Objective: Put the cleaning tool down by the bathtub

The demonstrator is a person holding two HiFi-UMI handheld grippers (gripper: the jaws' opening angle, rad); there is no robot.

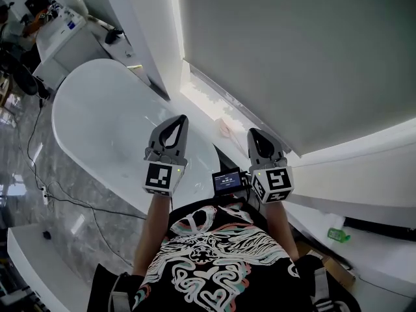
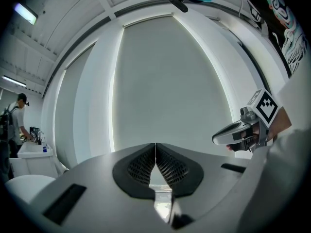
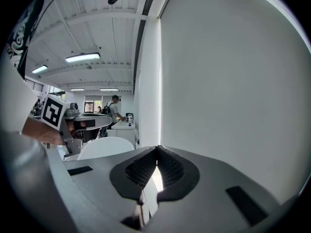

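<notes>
Above the near end of the bathtub (image 1: pixel 97 122), both tools are raised and clenched on nothing.

From my station I see the left tool (image 1: pixel 175 127) and the right tool (image 1: pixel 257 140) side by side, near each other, both pointing up toward the grey blind (image 1: pixel 292 57). In the left gripper view the ribbed pads (image 2: pixel 167 168) press together with nothing between them. In the right gripper view the pads (image 3: pixel 170 169) meet at the tips in the same way. The cleaning tool (image 1: pixel 224 128) is, as far as I can tell, the small pale pink object lying on the white ledge (image 1: pixel 198 99) between the bathtub and the blind. It is too small to identify surely. It lies apart from both tools. A small lit screen (image 1: pixel 227 181) sits between the person's wrists. A small green thing (image 1: pixel 338 235) lies on the ledge well to the right.
</notes>
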